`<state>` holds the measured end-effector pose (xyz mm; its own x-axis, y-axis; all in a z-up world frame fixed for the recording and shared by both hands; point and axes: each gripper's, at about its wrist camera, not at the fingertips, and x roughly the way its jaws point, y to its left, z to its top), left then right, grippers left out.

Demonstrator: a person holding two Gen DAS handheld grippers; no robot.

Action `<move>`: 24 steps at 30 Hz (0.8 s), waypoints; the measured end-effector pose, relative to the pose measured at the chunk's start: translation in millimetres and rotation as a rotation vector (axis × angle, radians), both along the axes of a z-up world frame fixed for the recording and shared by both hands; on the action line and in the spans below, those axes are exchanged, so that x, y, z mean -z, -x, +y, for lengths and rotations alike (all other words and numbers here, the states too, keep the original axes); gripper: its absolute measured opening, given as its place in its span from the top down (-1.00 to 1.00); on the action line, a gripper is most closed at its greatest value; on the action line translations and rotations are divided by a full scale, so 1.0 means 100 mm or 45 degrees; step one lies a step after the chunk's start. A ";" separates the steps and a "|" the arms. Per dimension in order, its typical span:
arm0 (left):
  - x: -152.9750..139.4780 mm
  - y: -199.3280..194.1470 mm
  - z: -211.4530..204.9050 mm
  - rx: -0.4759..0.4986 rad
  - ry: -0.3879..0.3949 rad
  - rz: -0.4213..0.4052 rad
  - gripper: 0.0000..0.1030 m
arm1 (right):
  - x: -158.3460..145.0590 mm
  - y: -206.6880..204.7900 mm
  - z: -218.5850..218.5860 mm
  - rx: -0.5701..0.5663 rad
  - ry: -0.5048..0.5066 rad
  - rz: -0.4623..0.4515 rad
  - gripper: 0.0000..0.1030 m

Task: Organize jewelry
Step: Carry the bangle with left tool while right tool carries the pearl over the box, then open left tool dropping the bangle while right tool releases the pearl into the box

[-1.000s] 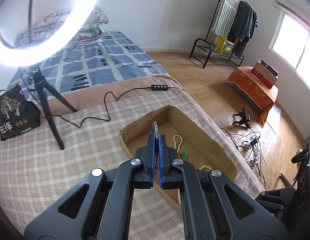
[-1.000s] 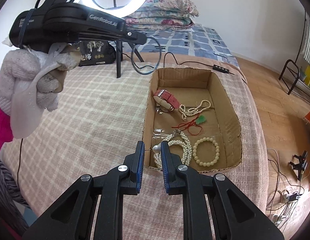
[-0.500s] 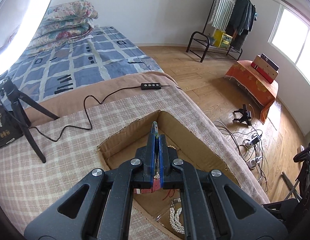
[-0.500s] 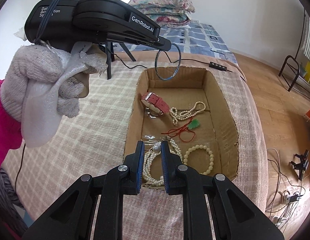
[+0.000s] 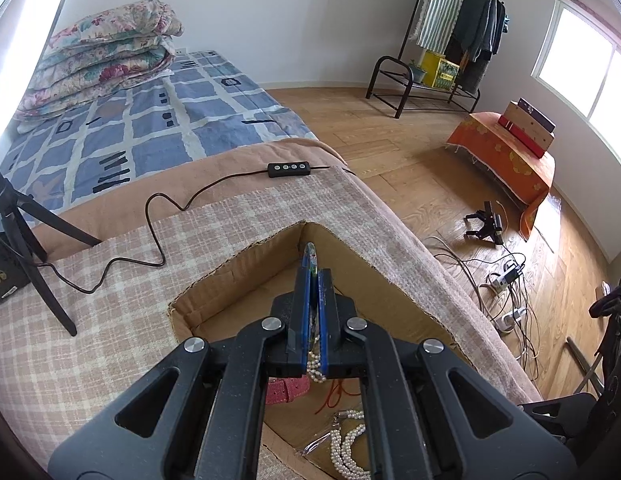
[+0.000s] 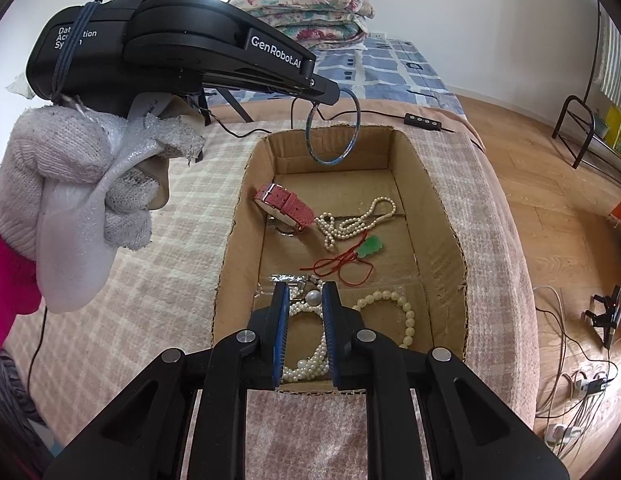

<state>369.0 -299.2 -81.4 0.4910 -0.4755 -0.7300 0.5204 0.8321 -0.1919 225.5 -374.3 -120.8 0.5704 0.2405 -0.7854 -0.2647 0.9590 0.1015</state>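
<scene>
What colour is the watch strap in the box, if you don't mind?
Pink; the strap shows best in the right wrist view.

**Lettering on the left gripper only**

I am reading white print on the black plastic left gripper (image 6: pixel 325 96) as it is showing in the right wrist view. "GenRobot.AI" is running along its side arm. On its rear housing, partly crossed by a dark cord, I am making out "Dat… Ac…tion Sy…", incomplete. I am finding nothing else legible in either view.
</scene>
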 end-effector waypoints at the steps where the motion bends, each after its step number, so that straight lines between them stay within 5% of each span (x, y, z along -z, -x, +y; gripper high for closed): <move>1: 0.00 0.01 -0.01 0.002 -0.001 -0.001 0.98 | 0.00 0.00 0.01 -0.002 0.000 -0.005 0.71; 5: 0.00 0.04 -0.04 0.014 -0.004 -0.010 0.98 | 0.00 0.00 0.02 0.000 0.012 -0.013 0.64; 7: -0.01 0.05 -0.05 0.010 -0.005 -0.018 0.98 | 0.00 0.01 0.02 0.011 0.020 -0.022 0.20; 11: -0.03 0.05 -0.04 0.007 -0.009 -0.019 0.92 | -0.03 0.02 0.00 0.033 0.026 -0.041 -0.13; 12: -0.03 0.05 -0.03 0.008 -0.010 -0.016 0.81 | -0.03 0.02 0.00 0.042 0.042 -0.042 -0.27; 14: -0.06 0.08 -0.01 0.004 0.001 -0.033 -0.09 | -0.04 0.02 0.03 0.060 0.079 -0.057 -0.39; 16: -0.10 0.12 0.03 -0.023 0.009 -0.078 -0.41 | -0.05 0.03 0.06 0.062 0.105 -0.064 -0.40; 24: -0.20 0.13 0.08 -0.043 0.008 -0.092 -0.43 | -0.08 0.05 0.14 0.080 0.175 -0.067 -0.50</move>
<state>355.7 -290.8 -61.1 0.5585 -0.4618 -0.6891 0.5045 0.8485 -0.1597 220.8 -360.4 -112.4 0.6221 0.0954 -0.7771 -0.2051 0.9777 -0.0442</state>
